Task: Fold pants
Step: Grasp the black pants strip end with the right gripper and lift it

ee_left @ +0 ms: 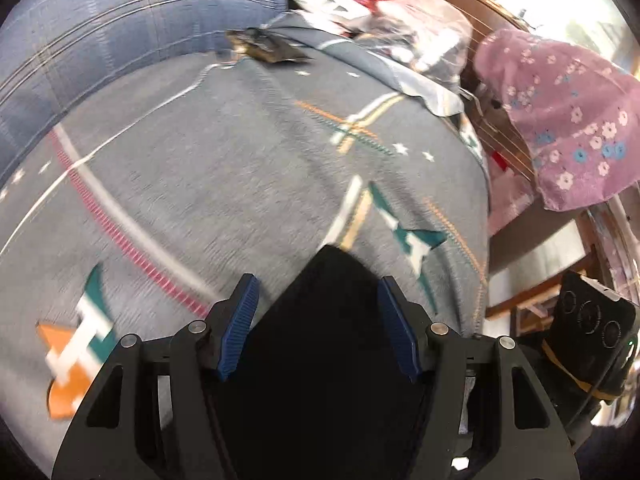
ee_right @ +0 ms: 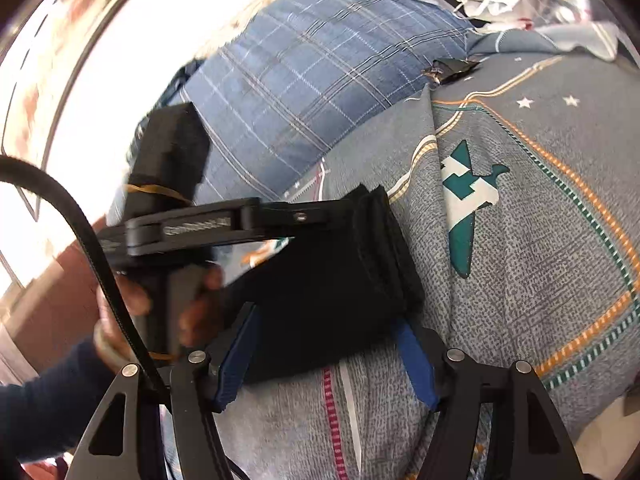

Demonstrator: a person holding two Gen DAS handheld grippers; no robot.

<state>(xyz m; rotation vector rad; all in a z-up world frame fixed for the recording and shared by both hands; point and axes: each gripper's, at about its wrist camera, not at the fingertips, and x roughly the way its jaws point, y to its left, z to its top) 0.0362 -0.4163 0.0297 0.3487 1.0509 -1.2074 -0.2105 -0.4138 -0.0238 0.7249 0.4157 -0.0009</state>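
Two grippers: both over folded black pants (ee_right: 336,280) on patterned bed sheet (ee_right: 520,280)
Left gripper (ee_left: 318,328): fingers apart, pants between, lower centre
Right gripper (ee_right: 328,356): fingers apart, straddling the pants' near edge
Plaid pillow (ee_right: 304,80): upper centre

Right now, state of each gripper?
Left gripper: open around the black pants, pads apart from the cloth.
Right gripper: open, pants between the fingers.

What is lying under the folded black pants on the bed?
The folded black pants rest on a grey bedsheet printed with teal airplanes. A pink dashed stripe and a white line run out from beneath their near edge. The sheet's pattern directly below them is covered.
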